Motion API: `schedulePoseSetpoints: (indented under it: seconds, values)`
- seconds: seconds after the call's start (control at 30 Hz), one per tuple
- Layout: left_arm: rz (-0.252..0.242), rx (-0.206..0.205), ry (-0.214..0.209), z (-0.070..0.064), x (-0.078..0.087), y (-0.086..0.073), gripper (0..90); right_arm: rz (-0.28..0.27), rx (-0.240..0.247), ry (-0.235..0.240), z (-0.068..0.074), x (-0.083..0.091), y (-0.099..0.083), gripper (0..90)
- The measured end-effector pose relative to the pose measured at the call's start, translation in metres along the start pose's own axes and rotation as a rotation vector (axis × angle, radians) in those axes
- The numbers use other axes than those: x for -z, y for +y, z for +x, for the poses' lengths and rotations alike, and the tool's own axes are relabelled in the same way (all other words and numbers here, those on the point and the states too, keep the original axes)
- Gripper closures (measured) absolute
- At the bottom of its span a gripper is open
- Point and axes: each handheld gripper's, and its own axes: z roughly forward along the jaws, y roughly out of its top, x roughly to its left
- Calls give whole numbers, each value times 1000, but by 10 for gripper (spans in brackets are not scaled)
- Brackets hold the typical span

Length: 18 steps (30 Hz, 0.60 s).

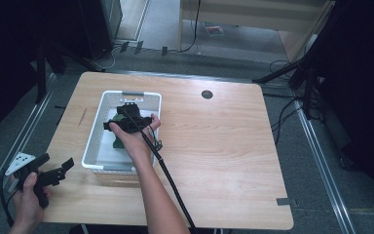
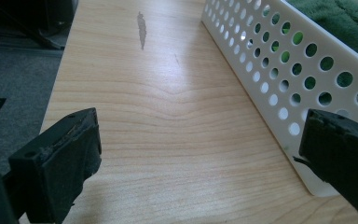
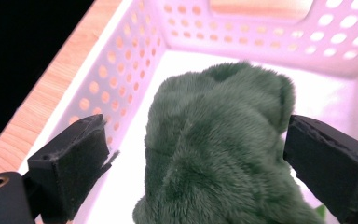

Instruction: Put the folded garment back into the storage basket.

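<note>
A white perforated basket (image 1: pixel 93 136) stands on the left half of a wooden table (image 1: pixel 214 146). A dark green plush toy (image 1: pixel 118 142) lies inside it. My right gripper (image 1: pixel 126 113) is lowered into the basket. In the right gripper view it (image 3: pixel 200 163) is open, with one jaw on each side of the plush toy (image 3: pixel 214 135); no pad presses the fur. My left gripper (image 1: pixel 58 162) hovers open over the table's front left corner. In the left gripper view it (image 2: pixel 196 163) holds nothing and looks along the basket's wall (image 2: pixel 279 60), with the plush toy (image 2: pixel 340 18) beyond it.
A black cable (image 1: pixel 168 178) trails from the right gripper over the forearm to the table's front edge. A round grommet (image 1: pixel 207 94) sits near the far edge. A dark streak (image 2: pixel 141 29) marks the wood left of the basket. Stand legs and rails flank the table on the floor.
</note>
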Motion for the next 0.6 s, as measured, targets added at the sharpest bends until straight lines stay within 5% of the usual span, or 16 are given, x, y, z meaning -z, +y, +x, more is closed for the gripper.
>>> schedulePoseSetpoints:
  seconds: [0.33,0.6]
  values:
    - [1,-2,1,0,0,0,0,-92,67,6,-6,34,5,68]
    - [1,-3,2,-1,0,0,0,-114,55,0,-23,52,1,69]
